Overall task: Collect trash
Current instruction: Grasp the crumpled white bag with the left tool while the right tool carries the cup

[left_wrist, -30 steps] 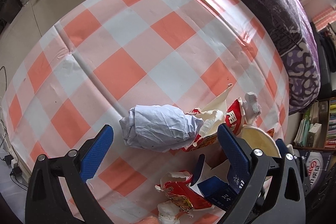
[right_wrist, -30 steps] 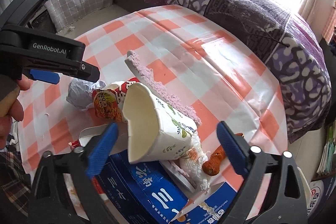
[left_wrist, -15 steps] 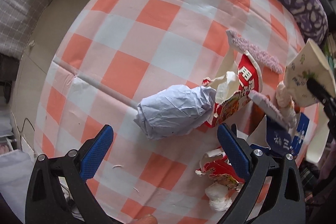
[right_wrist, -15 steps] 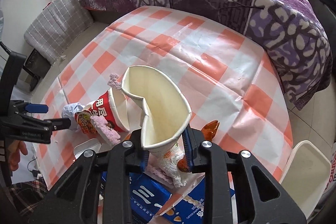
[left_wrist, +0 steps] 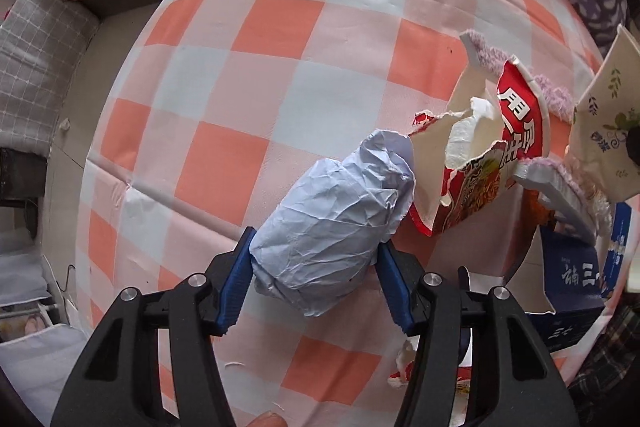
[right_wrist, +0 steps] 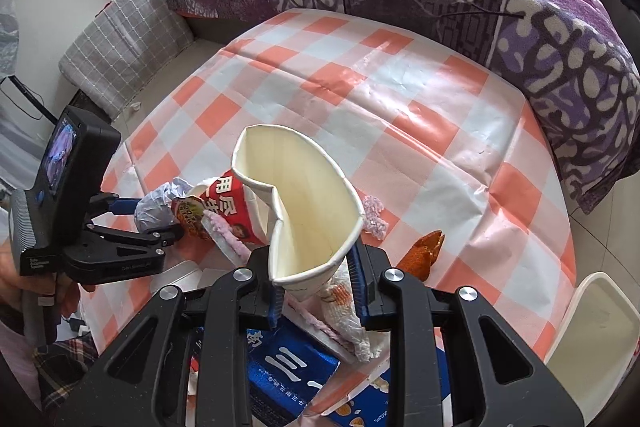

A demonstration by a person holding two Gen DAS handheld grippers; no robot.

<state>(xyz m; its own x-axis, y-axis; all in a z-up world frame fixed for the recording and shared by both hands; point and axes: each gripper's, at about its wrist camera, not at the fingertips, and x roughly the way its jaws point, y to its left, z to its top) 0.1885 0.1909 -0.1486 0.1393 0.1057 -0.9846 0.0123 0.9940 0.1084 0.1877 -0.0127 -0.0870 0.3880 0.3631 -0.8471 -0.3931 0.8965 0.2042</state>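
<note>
Trash lies heaped at the near edge of the bench (right_wrist: pixel 420 131), which wears an orange-and-white checked cloth. A crumpled paper wad (left_wrist: pixel 336 223) rests on the cloth at the left of the heap, its far end touching a torn red noodle cup (left_wrist: pixel 500 147).

The left gripper (left_wrist: pixel 314 281) points straight down over the wad. Its fingers (left_wrist: pixel 234 285) straddle the wad's near end and are closing, the blue pads already at the paper on both sides. The wad's long axis runs away from the gripper, slanting up and to the right in the left wrist view, so the fingers cross its short width. That bite sits near one end rather than the middle, and the far end would likely droop when lifted.

The right gripper (right_wrist: pixel 318 287) has its fingers drawn narrow on the base of a squashed paper cup (right_wrist: pixel 304 207), mouth tilted up and away, clear of the cloth. Below it lie a blue carton (right_wrist: pixel 288 367), a pink foam strip (right_wrist: pixel 228 235) and an orange scrap (right_wrist: pixel 424 251). A white bin (right_wrist: pixel 592 339) stands off the bench's right corner, nearer the right hand than the left, and is probably where both loads should go.
</note>
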